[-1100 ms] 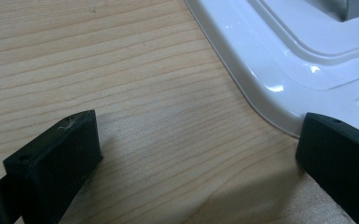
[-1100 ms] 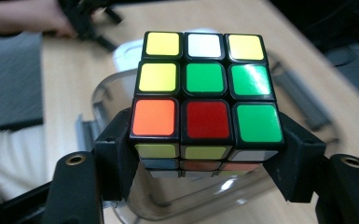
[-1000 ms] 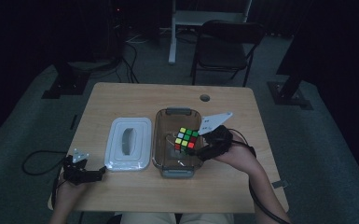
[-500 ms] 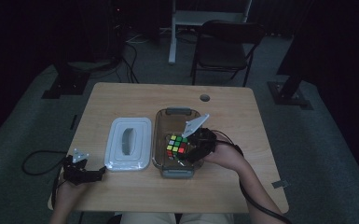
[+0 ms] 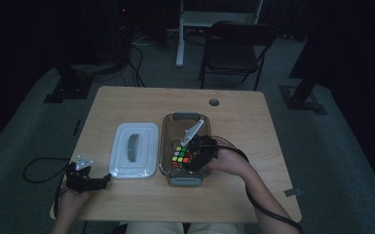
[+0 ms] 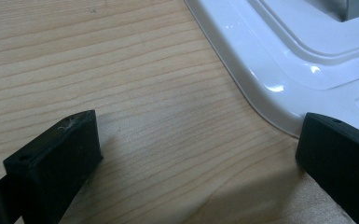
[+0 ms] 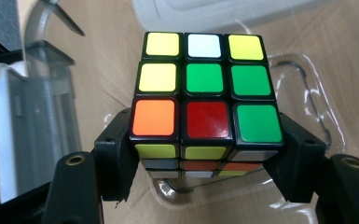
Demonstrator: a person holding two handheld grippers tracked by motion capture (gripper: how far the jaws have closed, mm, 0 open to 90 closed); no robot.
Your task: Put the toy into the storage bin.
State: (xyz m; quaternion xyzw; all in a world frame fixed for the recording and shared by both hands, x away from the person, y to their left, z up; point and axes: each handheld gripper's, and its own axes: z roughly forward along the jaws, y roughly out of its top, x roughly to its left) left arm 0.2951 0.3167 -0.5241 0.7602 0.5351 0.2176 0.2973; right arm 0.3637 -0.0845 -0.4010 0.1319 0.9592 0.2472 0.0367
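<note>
Since the earlier frames, the right gripper (image 5: 190,158) has carried the cube (image 5: 181,157) from over the box's far half toward its near end and lower into it; the left gripper (image 5: 90,183) has kept its place at the table's near left corner.

Right gripper: jaws clamped on the cube, one black pad on each of two opposite sides, as the right gripper view shows (image 7: 204,154). The cube sits inside the box (image 5: 168,146), toward its near end; whether it touches the floor of the box cannot be told.

Cube: one, black plastic body, square glossy stickers, three by three per face. The top face shows two yellow and one white in the far row, one yellow and two green in the middle row, and orange, red and green in the near row.

Box: one, clear smoky plastic, rectangular with rounded corners, a grey latch at each end.

Lid (image 5: 132,156): one, white glossy plastic, rounded rectangle with a raised stepped rim and an oval recess in the middle, lying flat just left of the box.

Left gripper: jaws wide apart with nothing between them, the blocky black pads resting low over the table (image 5: 126,105), just beside the lid's corner (image 6: 279,60).

Table: one, pale wood grain, matte, with a round cable hole near its far edge.
</note>
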